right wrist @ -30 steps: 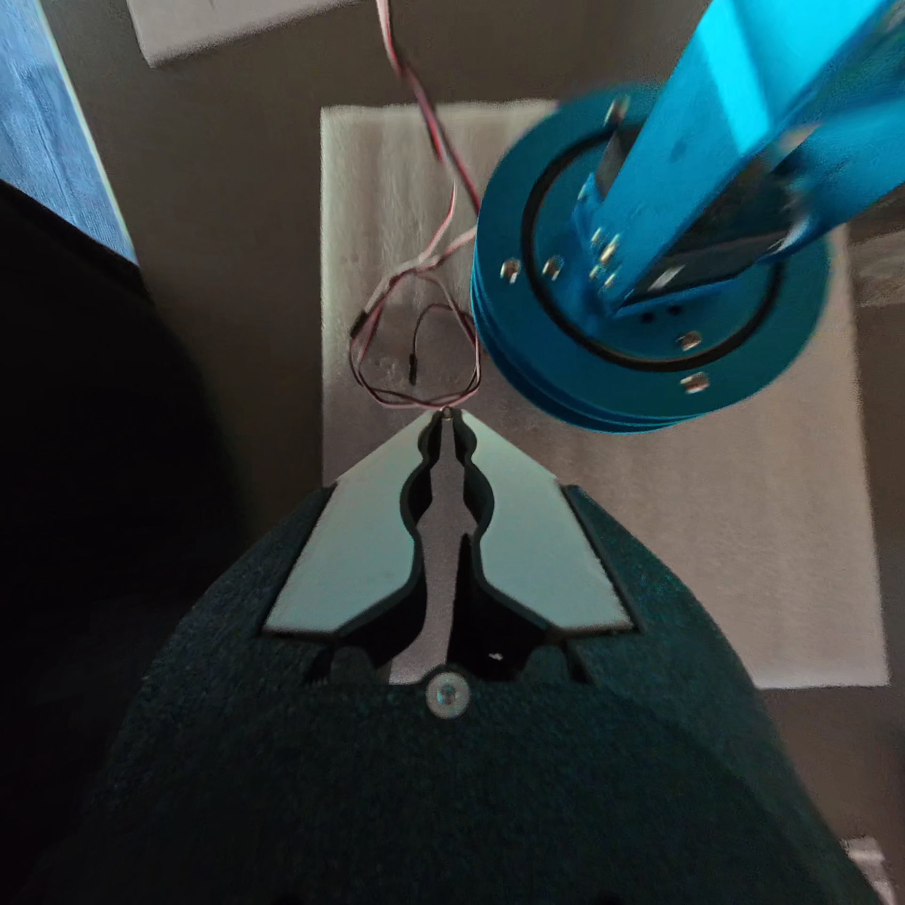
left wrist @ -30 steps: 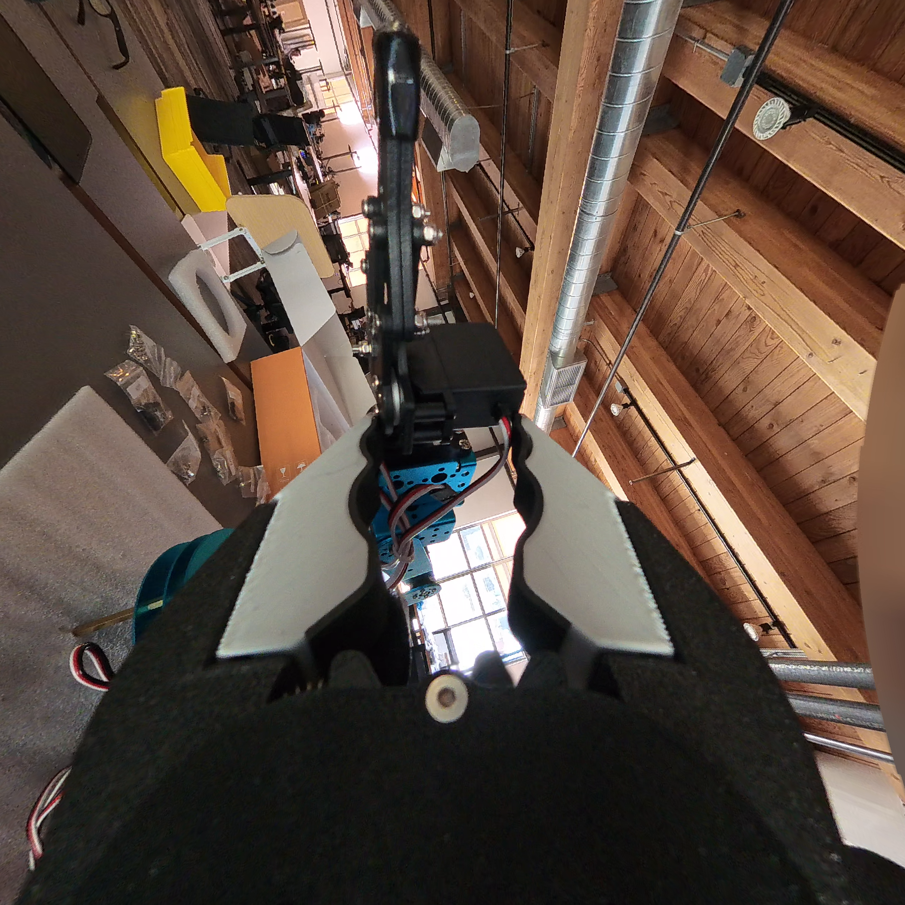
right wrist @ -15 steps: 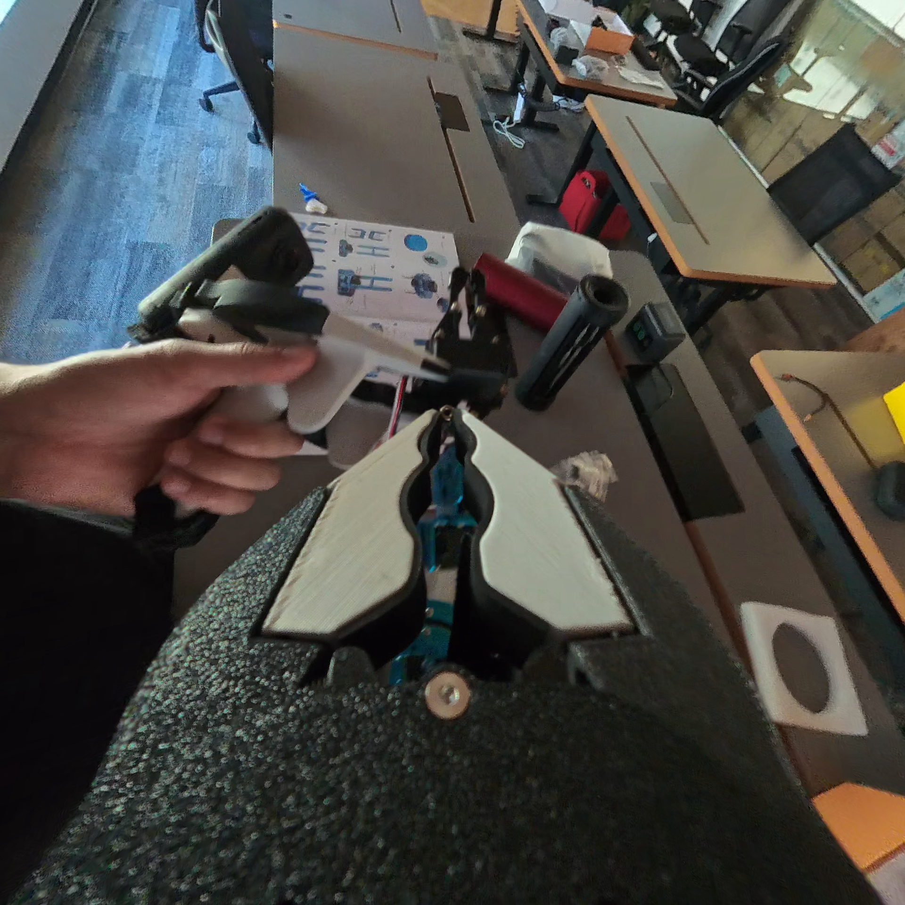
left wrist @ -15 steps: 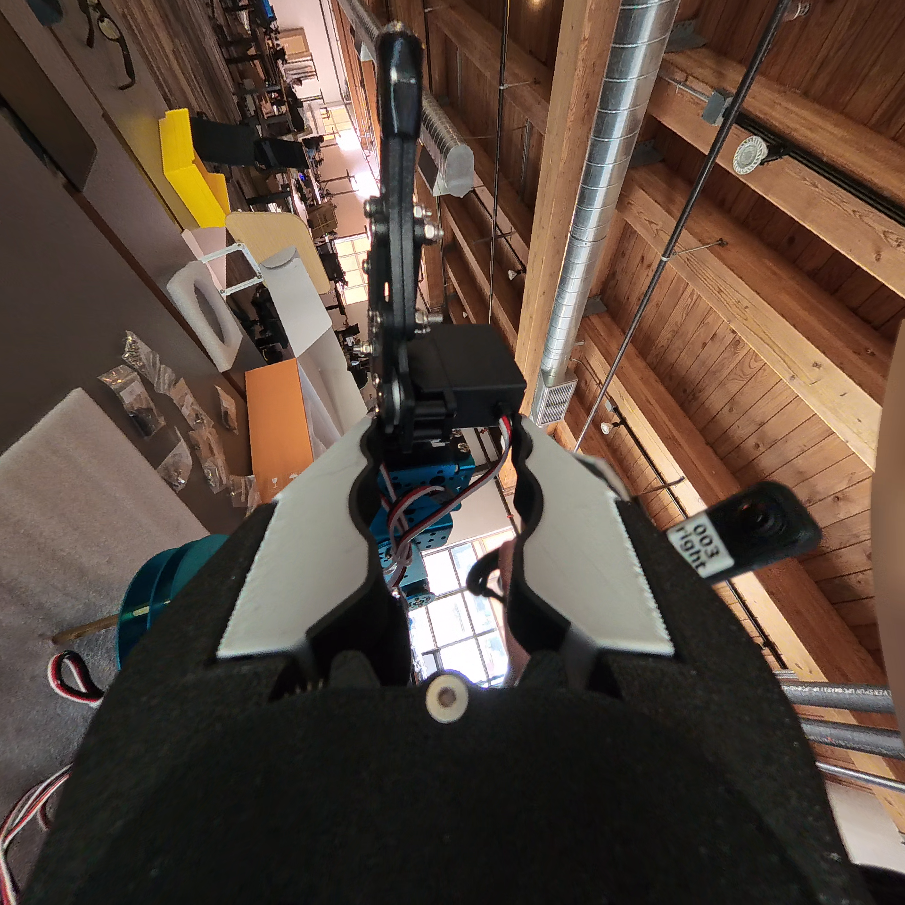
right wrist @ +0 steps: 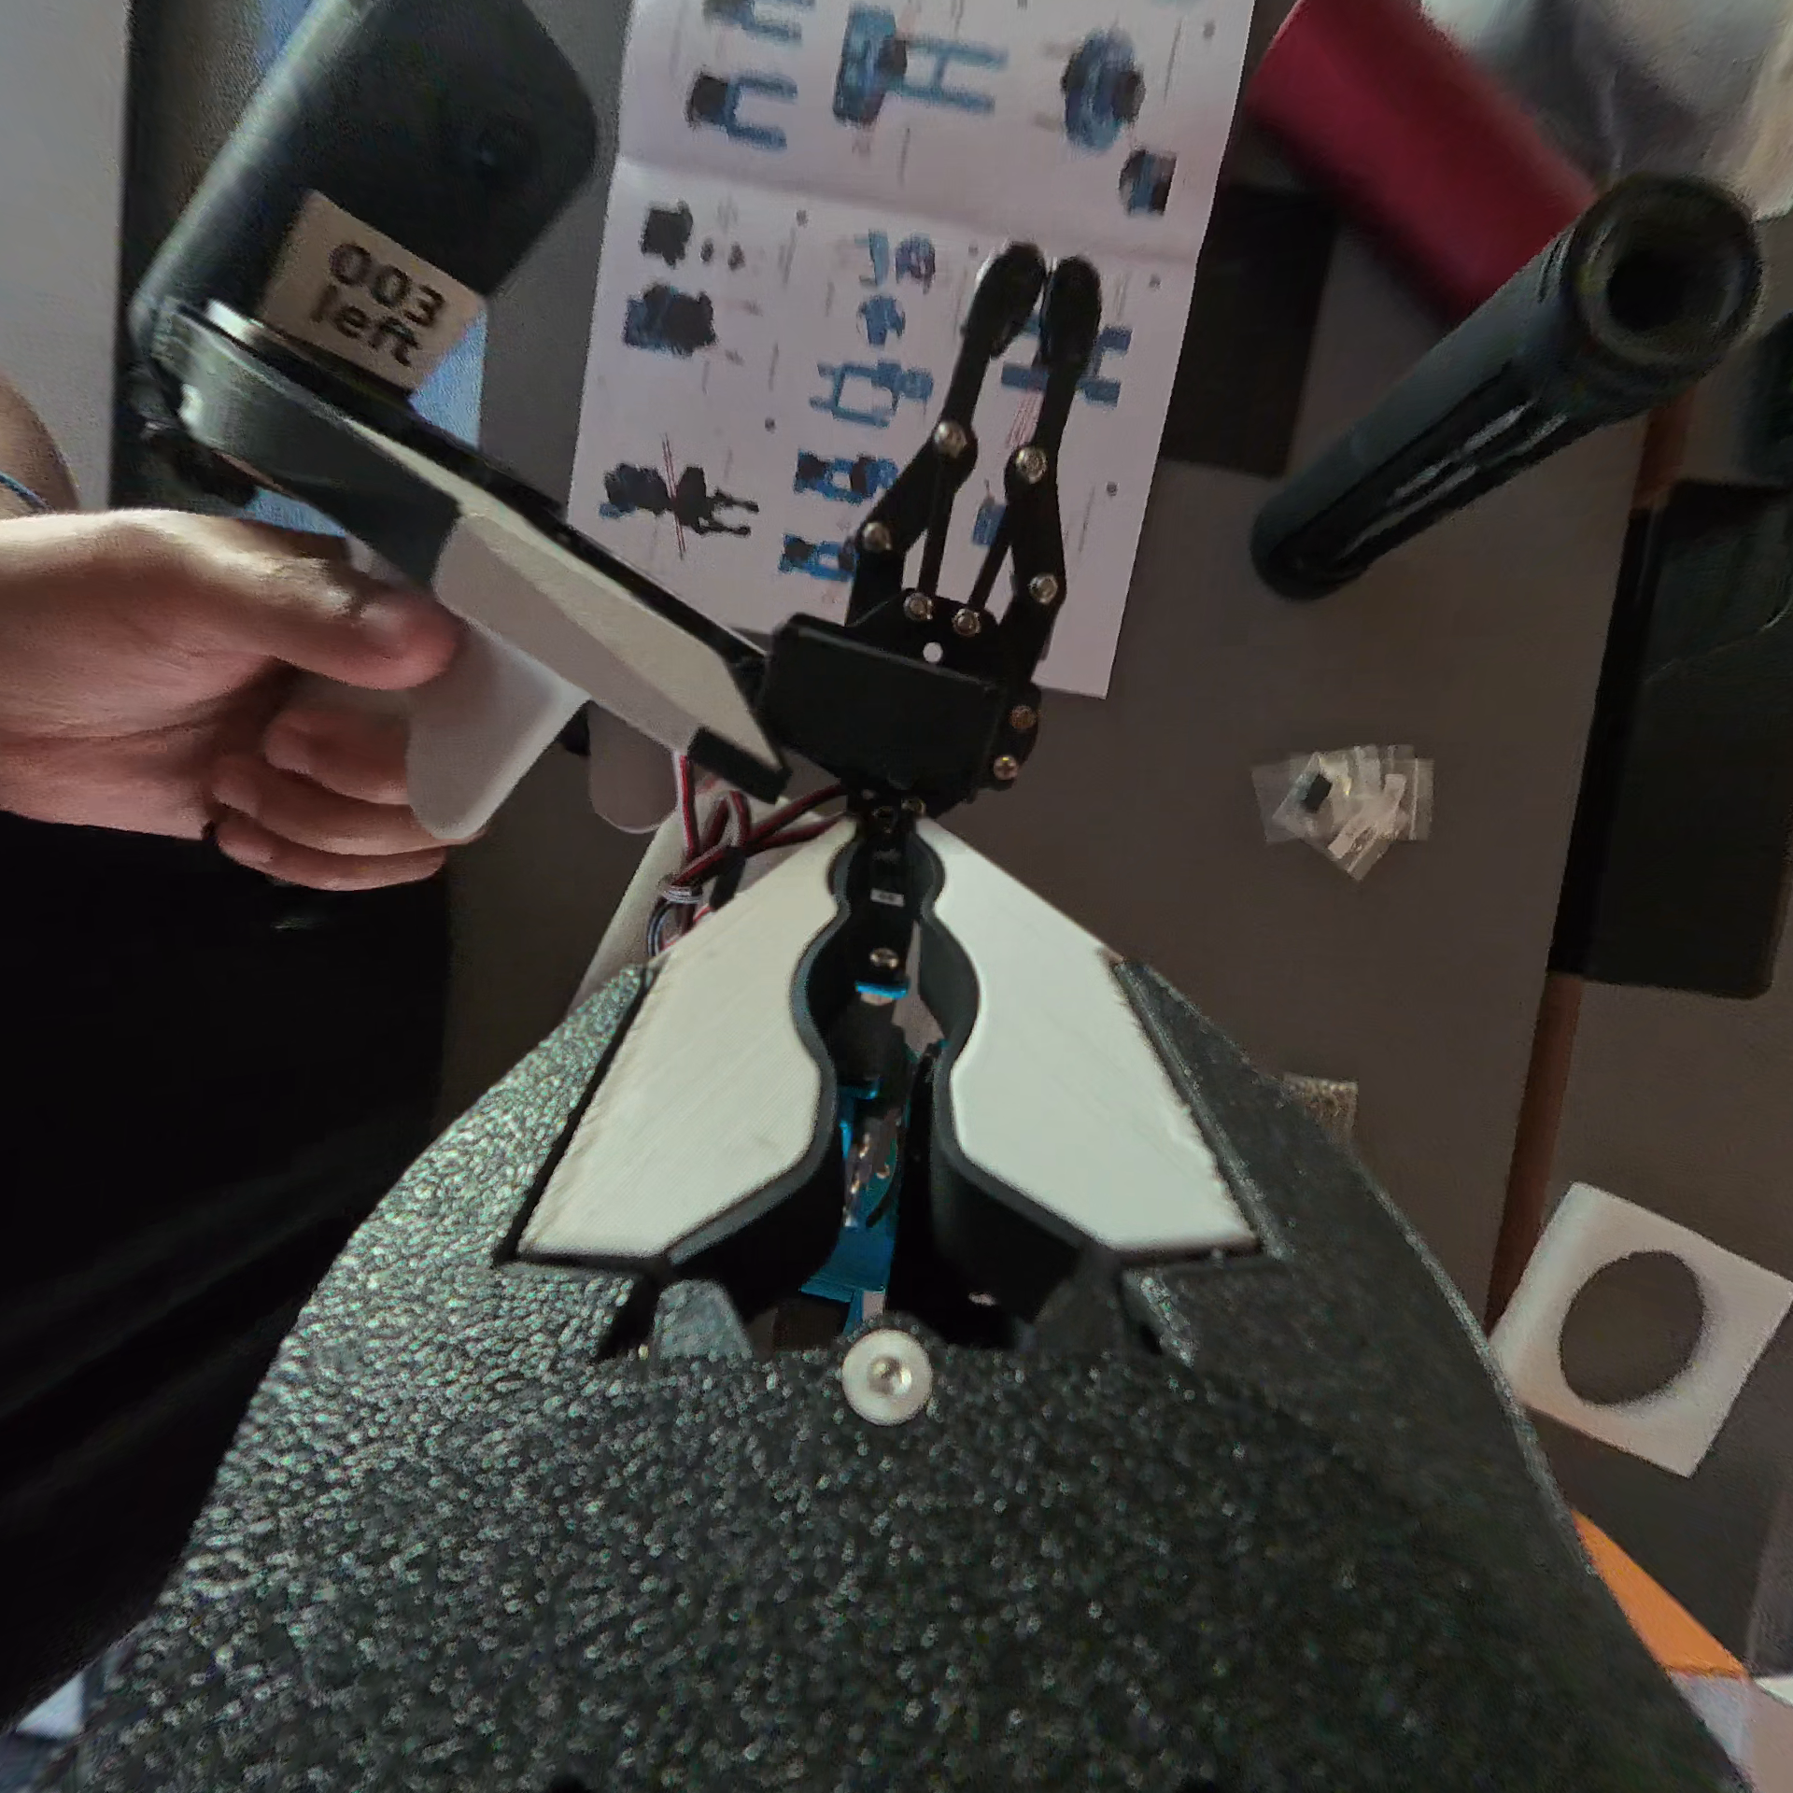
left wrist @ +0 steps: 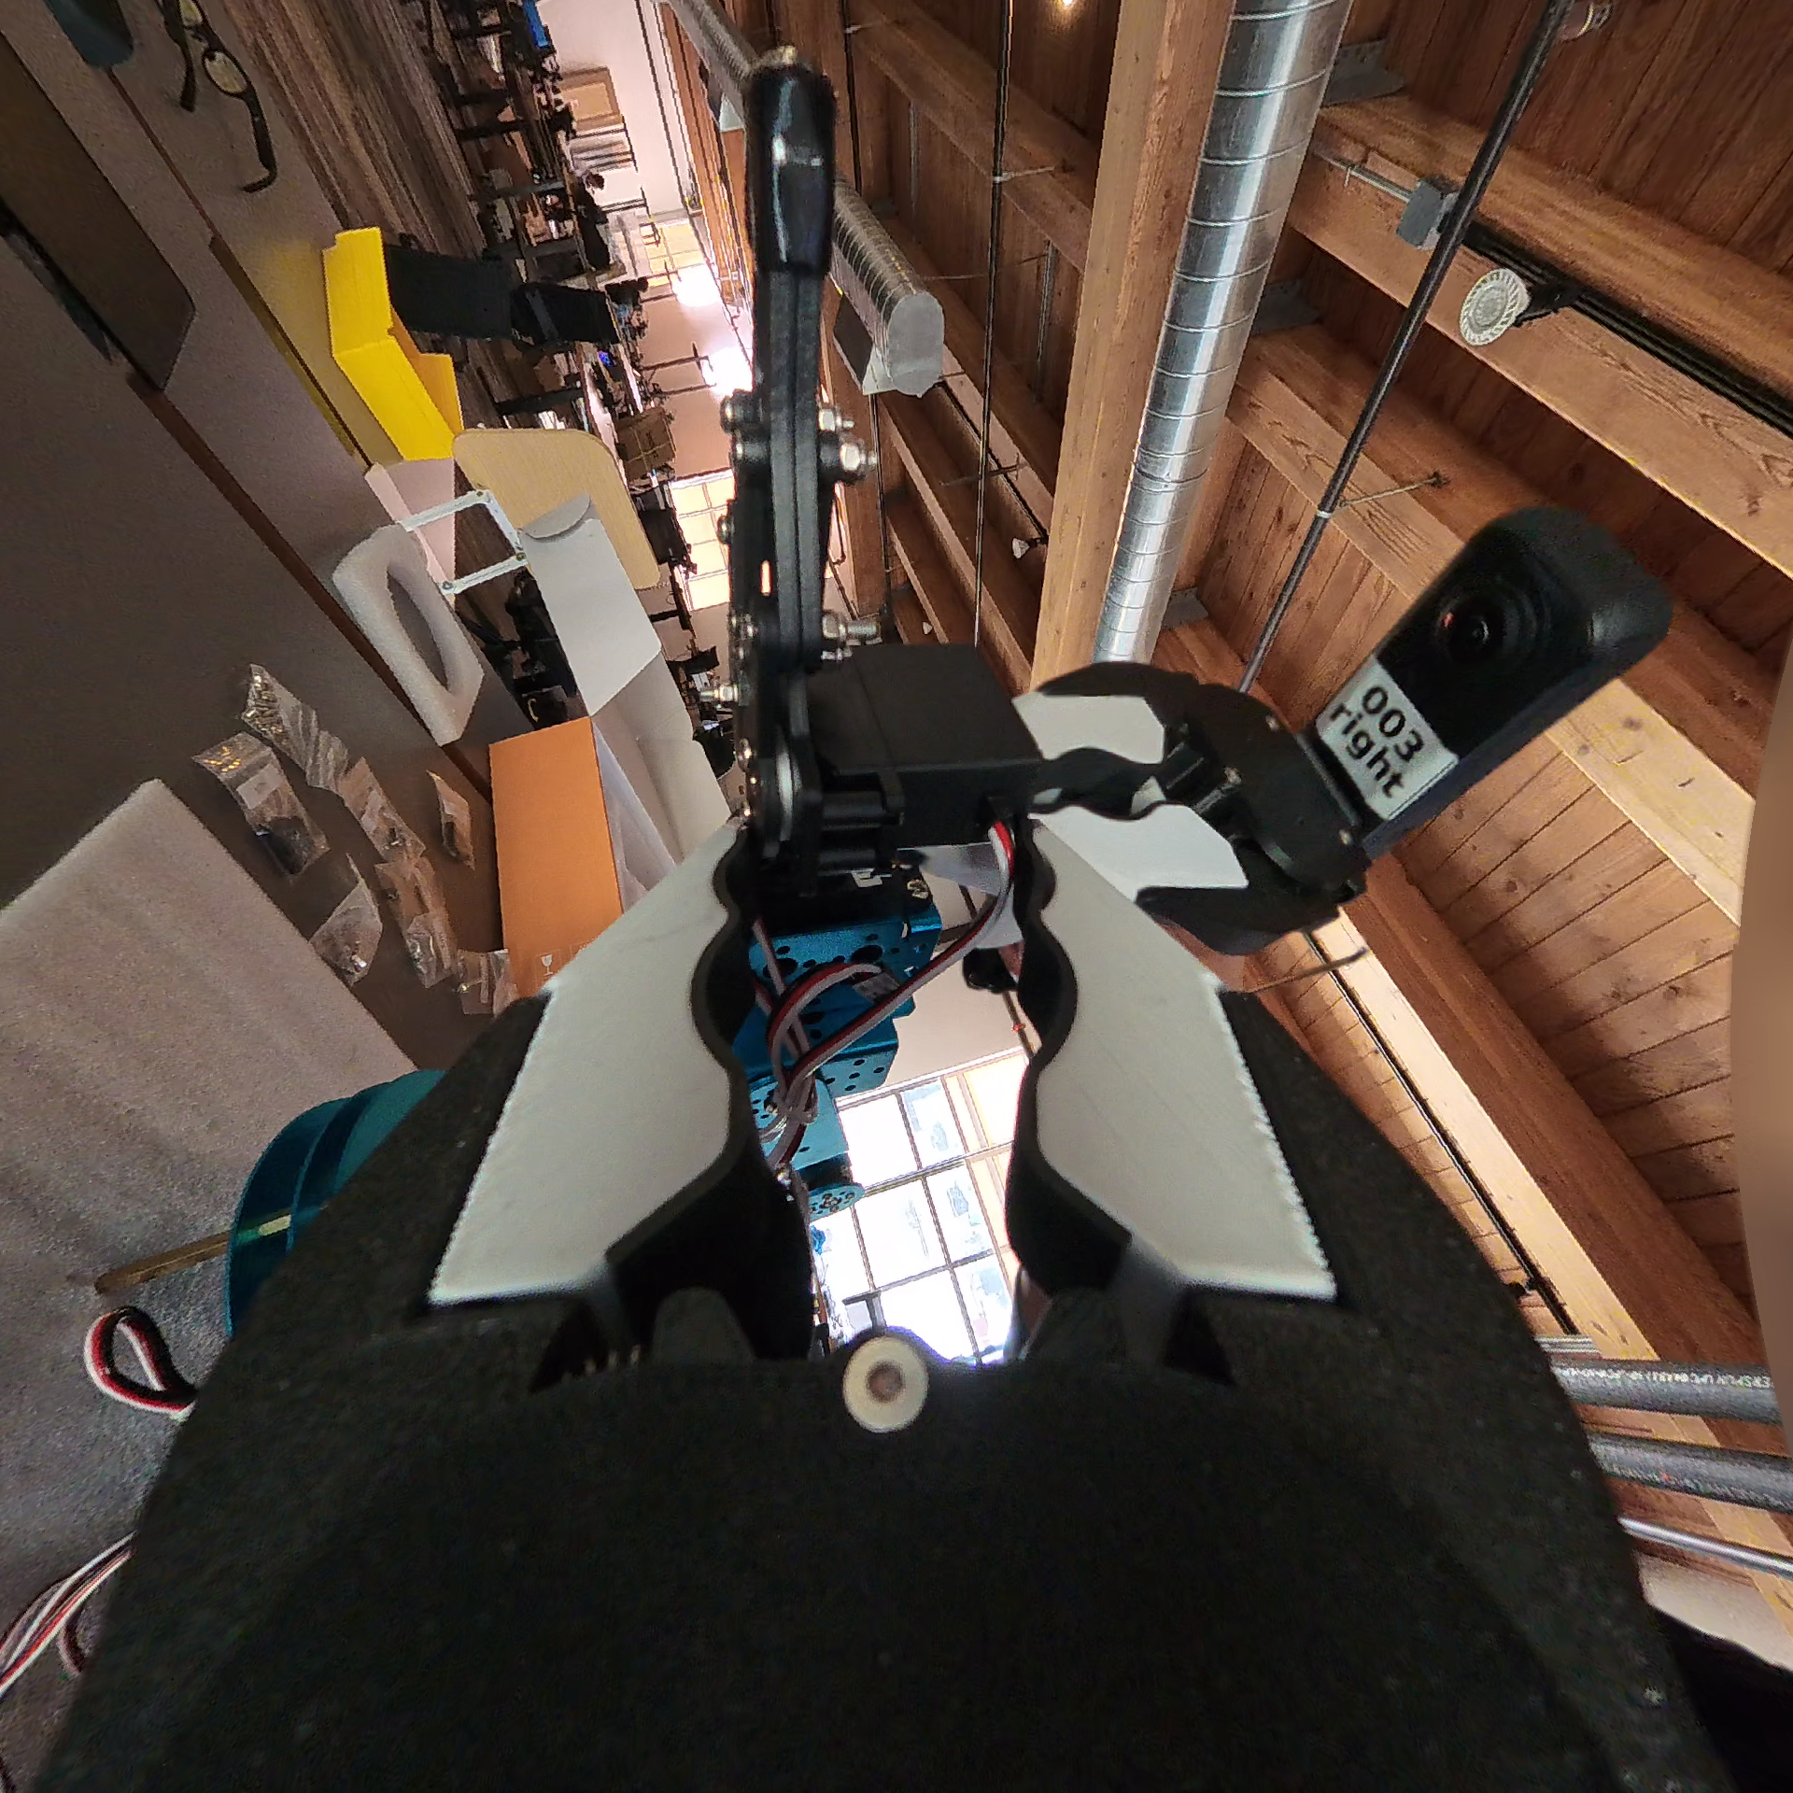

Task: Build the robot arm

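both claws pinch the small robot arm (right wrist: 902, 699), left claw (left wrist: 878, 873) on its black servo, right claw (right wrist: 888, 834) below, so opposed pulling could snag its servo wires (left wrist: 805, 1019).

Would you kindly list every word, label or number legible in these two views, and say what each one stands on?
I do not copy out writing; this is where it stands.
Left wrist view, white sticker on a black camera: two short legible lines.
Right wrist view, white label on a black camera housing: two short legible lines.
Printed diagram sheet: blurred.
Orange box: marks too small.
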The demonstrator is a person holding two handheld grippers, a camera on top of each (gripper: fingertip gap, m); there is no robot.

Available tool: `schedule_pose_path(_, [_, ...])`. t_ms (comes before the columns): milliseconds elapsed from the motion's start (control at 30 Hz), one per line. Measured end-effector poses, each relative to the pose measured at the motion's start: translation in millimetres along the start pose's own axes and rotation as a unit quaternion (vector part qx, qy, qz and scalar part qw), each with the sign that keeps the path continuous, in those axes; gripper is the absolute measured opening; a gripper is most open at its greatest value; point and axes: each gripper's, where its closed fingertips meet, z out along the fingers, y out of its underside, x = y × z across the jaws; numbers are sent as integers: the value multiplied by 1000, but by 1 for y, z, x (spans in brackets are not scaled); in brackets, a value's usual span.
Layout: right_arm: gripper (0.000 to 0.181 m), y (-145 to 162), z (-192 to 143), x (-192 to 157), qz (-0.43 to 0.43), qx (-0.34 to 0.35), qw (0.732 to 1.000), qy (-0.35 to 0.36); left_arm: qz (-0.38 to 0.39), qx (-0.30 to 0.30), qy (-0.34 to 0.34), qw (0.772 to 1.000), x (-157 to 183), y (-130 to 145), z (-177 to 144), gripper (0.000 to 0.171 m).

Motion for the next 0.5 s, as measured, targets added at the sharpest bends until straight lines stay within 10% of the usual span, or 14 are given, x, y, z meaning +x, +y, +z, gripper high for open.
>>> schedule_pose_path(500, [3, 1, 13, -5, 21, -41, 999, 28, -8, 1, -8, 1000, 0, 1, -2, 52])
